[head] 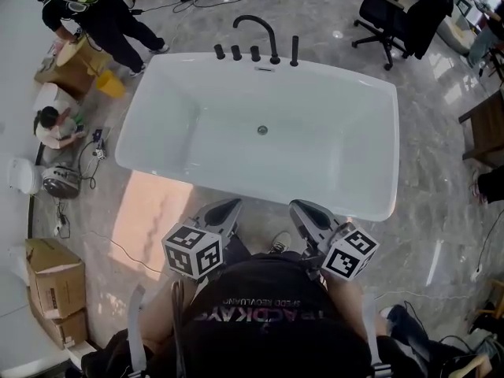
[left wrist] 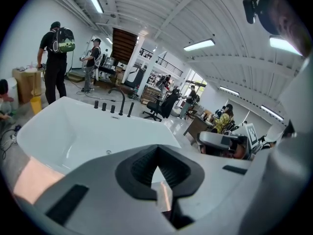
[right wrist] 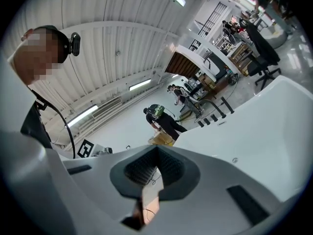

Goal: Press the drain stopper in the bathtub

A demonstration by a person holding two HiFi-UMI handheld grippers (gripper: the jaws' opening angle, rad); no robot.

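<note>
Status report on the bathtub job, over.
Left gripper and right gripper shut, empty, short of the white rectangular bathtub. Round metal drain stopper untouched on tub floor. Nothing in the way.

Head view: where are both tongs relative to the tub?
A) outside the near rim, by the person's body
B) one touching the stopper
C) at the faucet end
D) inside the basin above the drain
A: the left tongs and right tongs sit on the person's side of the bathtub near rim, well short of the drain stopper.
</note>
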